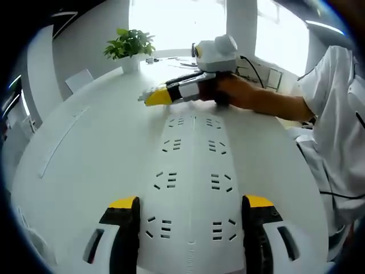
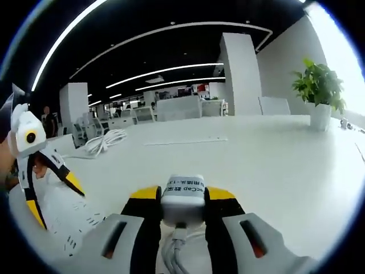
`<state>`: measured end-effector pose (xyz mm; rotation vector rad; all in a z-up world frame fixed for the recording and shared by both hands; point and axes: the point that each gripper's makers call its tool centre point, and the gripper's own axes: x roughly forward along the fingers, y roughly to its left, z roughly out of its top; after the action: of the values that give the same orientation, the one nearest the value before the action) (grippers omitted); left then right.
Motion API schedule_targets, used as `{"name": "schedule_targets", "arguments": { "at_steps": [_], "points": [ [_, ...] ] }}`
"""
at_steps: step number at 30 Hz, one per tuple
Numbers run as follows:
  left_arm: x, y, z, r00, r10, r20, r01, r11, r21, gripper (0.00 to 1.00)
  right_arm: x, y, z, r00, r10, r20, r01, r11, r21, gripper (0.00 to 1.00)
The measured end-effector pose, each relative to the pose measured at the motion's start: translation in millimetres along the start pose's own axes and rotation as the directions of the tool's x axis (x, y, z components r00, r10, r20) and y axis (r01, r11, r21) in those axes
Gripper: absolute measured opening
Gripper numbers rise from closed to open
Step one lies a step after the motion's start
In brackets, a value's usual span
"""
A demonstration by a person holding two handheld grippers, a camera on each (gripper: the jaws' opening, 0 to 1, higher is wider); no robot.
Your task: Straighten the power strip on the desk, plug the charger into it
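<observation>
A white power strip (image 1: 194, 160) lies on the white desk and runs away from me, with two rows of sockets. My left gripper (image 1: 191, 202) straddles its near end, yellow-tipped jaws pressed against both long sides. Beyond the strip's far end, a person's hand (image 1: 245, 94) holds my right gripper (image 1: 155, 97) low over the desk. In the right gripper view, the right gripper (image 2: 182, 193) is shut on a white charger (image 2: 182, 206) with a labelled top and its cable hanging below. The left gripper (image 2: 54, 197) and the power strip (image 2: 68, 222) sit at the lower left.
A potted plant (image 1: 130, 45) (image 2: 319, 85) stands near the desk's far edge by the window. A coil of white cable (image 2: 102, 142) lies further along the desk. The person's white sleeve (image 1: 336, 114) is on the right side.
</observation>
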<state>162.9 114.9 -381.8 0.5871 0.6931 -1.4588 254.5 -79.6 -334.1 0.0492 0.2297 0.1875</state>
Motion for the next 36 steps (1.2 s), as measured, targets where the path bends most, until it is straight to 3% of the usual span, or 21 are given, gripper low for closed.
{"name": "schedule_targets", "arguments": {
  "at_steps": [3, 10, 14, 18, 25, 33, 36],
  "points": [
    [0, -0.2, 0.0, 1.000, 0.001, 0.001, -0.001, 1.000, 0.000, 0.74, -14, -3, 8.8, 1.000, 0.004, 0.017, -0.004, 1.000, 0.007, 0.28],
    [0, -0.2, 0.2, 1.000, 0.000, 0.006, 0.000, 1.000, 0.000, 0.74, -43, 1, 11.0, 0.998, 0.060, -0.025, -0.059, 0.998, 0.019, 0.28],
    [0, -0.2, 0.2, 1.000, 0.002, 0.004, -0.002, 1.000, 0.000, 0.74, -55, 15, 17.2, 0.989, 0.139, -0.052, -0.136, 0.989, 0.063, 0.28],
    [0, -0.1, 0.1, 1.000, 0.004, 0.001, -0.004, 1.000, 0.001, 0.74, -67, 30, 28.3, 0.969, 0.230, -0.089, -0.218, 0.968, 0.127, 0.28],
    [1, -0.4, 0.5, 1.000, 0.012, 0.010, -0.012, 1.000, 0.004, 0.74, -82, 49, 45.3, 0.921, 0.345, -0.183, -0.312, 0.932, 0.186, 0.28],
    [0, -0.6, 0.8, 0.999, 0.014, 0.038, -0.014, 1.000, 0.001, 0.74, -96, 70, 43.1, 0.830, 0.444, -0.337, -0.366, 0.890, 0.272, 0.29],
    [0, -0.5, 0.8, 0.999, 0.014, 0.040, -0.014, 1.000, 0.001, 0.75, -98, 79, 36.7, 0.786, 0.480, -0.390, -0.364, 0.869, 0.336, 0.29]
  ]
}}
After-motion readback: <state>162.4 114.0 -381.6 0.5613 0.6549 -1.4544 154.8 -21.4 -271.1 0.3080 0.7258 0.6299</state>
